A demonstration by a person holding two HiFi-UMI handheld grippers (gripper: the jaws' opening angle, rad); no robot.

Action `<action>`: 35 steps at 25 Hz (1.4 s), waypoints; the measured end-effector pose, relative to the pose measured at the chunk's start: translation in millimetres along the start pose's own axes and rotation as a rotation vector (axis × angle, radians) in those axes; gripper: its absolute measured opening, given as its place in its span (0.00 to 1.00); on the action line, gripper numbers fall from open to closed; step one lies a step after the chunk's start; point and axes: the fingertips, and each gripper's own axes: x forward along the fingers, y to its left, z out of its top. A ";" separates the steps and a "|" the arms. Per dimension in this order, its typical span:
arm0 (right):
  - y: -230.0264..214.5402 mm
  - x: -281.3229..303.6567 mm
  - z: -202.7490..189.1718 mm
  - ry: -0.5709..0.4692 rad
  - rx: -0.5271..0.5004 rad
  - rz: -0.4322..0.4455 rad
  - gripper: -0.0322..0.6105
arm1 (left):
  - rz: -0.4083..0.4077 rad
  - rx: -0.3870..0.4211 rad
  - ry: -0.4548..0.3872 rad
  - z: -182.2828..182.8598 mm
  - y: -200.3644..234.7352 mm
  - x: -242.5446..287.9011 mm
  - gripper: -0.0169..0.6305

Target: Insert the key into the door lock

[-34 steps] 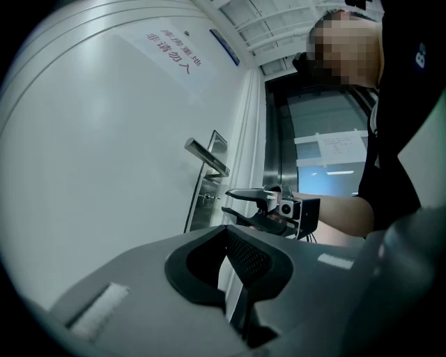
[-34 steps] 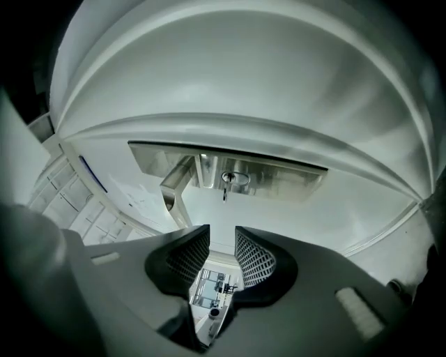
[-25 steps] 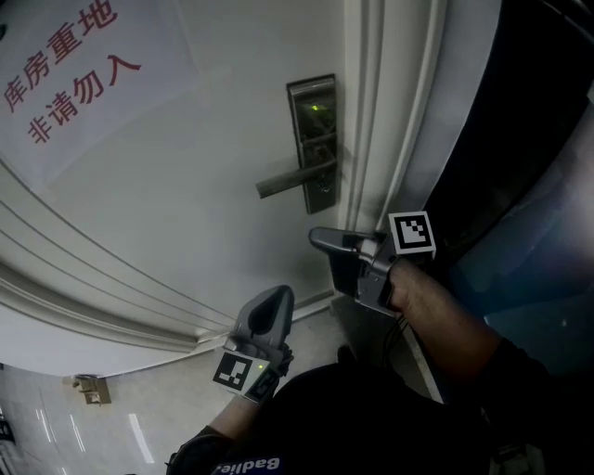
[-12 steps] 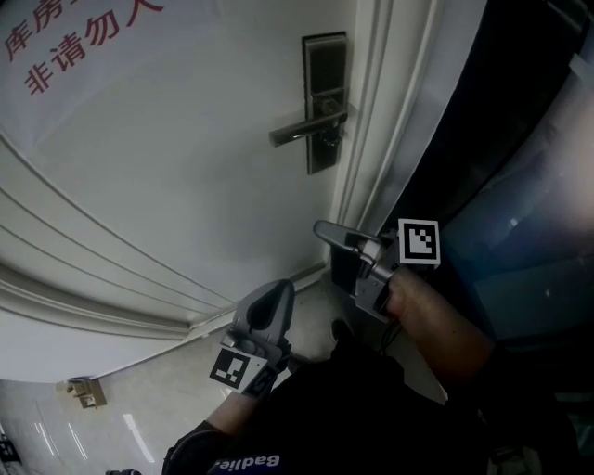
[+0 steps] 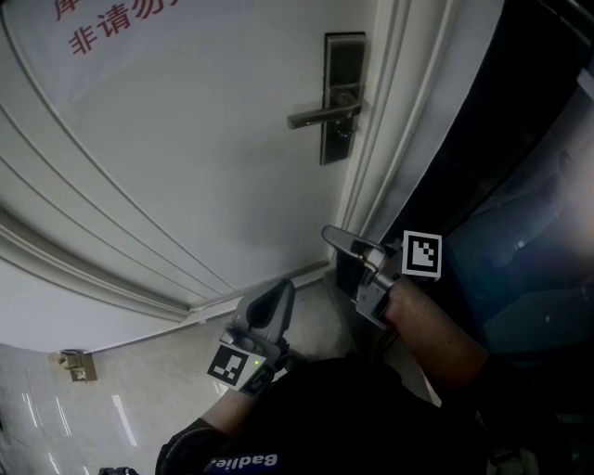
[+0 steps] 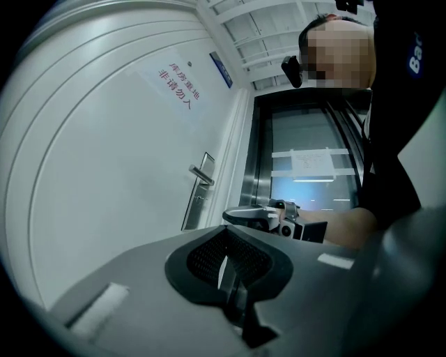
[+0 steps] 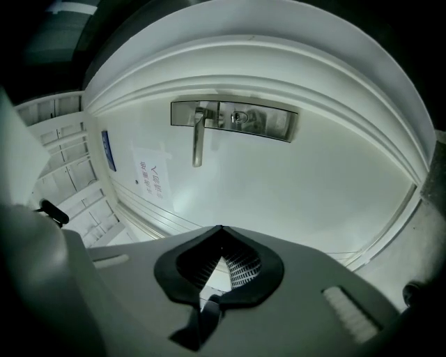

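A white panelled door fills the space ahead of both hand-held grippers, with its moulded frame rising just beyond the right gripper and a paper notice in red characters posted high above and to the left of the left gripper. The person stands close to the door, forearms forward. The left gripper is held low near the foot of the door, and the right one is beside it, slightly higher and nearer the frame. In each gripper's own view the two jaws are pressed together with their tips meeting. Only a pale sliver shows between the ribbed pads, and it is hard to tell whether anything thin sits in there. The dark metal lock plate is mounted at the door's edge, well above the right gripper and apart from it. In the right gripper view it lies dead ahead of the closed tips. Its lever handle juts out from the plate toward the left gripper's side, and a small round cylinder sits on the plate just beside the lever's pivot. A small brass door stop sits on the pale floor, far out to the left gripper's left.
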 end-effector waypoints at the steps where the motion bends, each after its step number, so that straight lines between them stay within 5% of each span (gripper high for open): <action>1: 1.0 -4.3 -1.6 0.006 -0.011 0.003 0.05 | 0.010 0.007 -0.003 1.1 -4.5 -0.1 0.06; 22: 15.7 -137.4 -43.9 0.126 -0.192 0.108 0.05 | 0.185 0.065 0.073 -30.2 -151.0 7.5 0.06; 35: 38.0 -150.6 -97.4 0.101 -0.346 0.071 0.05 | 0.122 0.058 0.043 -18.8 -168.2 -26.9 0.06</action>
